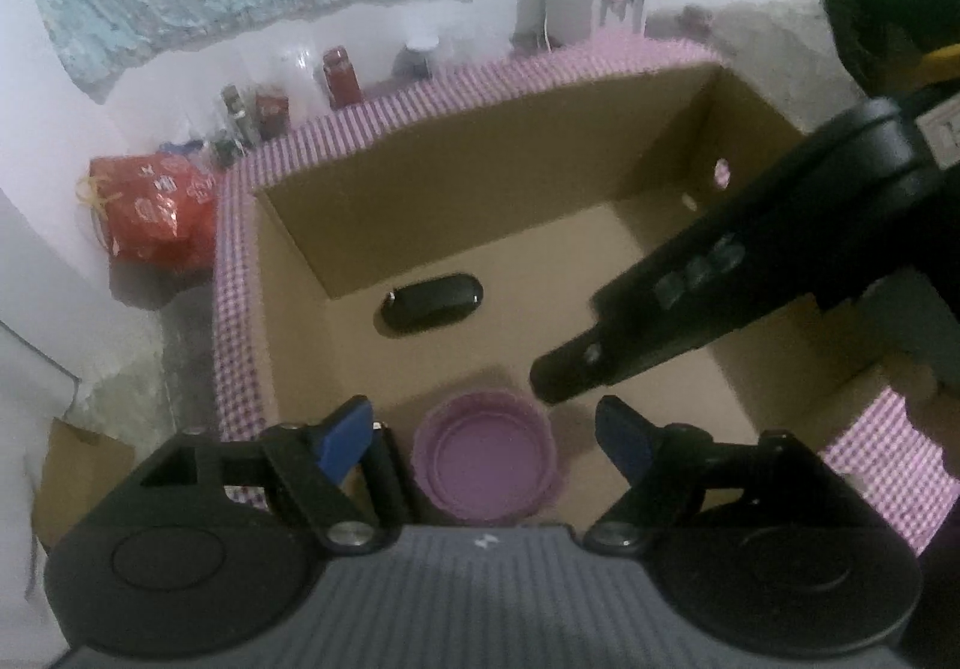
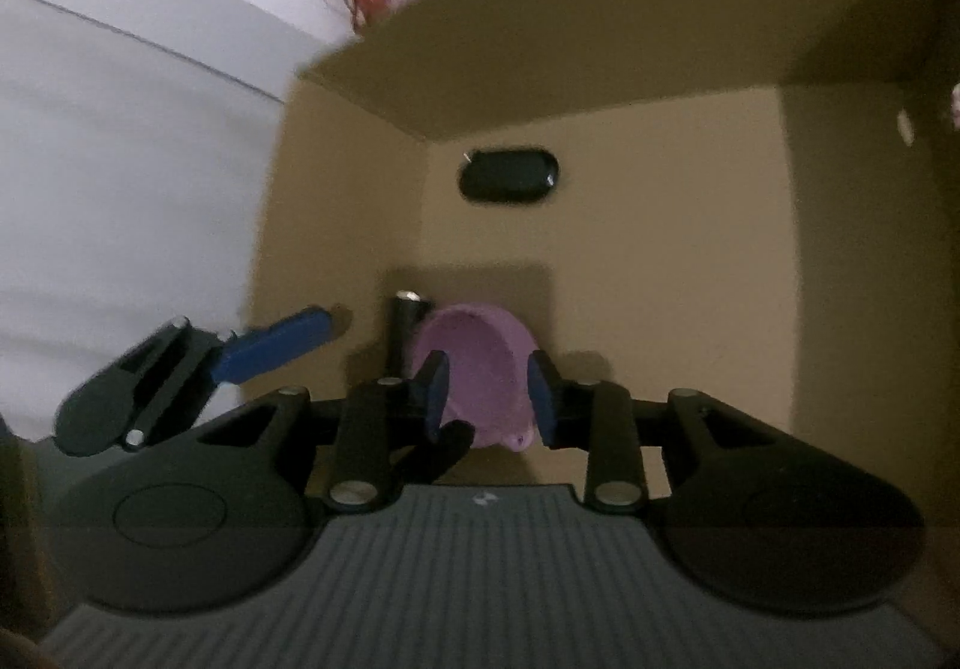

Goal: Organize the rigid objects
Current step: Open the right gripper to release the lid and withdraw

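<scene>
Left wrist view: the cardboard box sits open on a bench with a purple checked cloth. Inside, a purple bowl rests on the box floor near the front wall, and a black oval case lies farther back by the far wall. The left tongs are spread wide either side of the bowl, gripping nothing. The right tongs reach into the box from the right, tip just beside the bowl.

Right wrist view: bowl is between the right tongs, which are only a bit apart; pads don't seem to press it. A black cylinder stands touching the bowl's left side. Case is beyond the bowl.
</scene>
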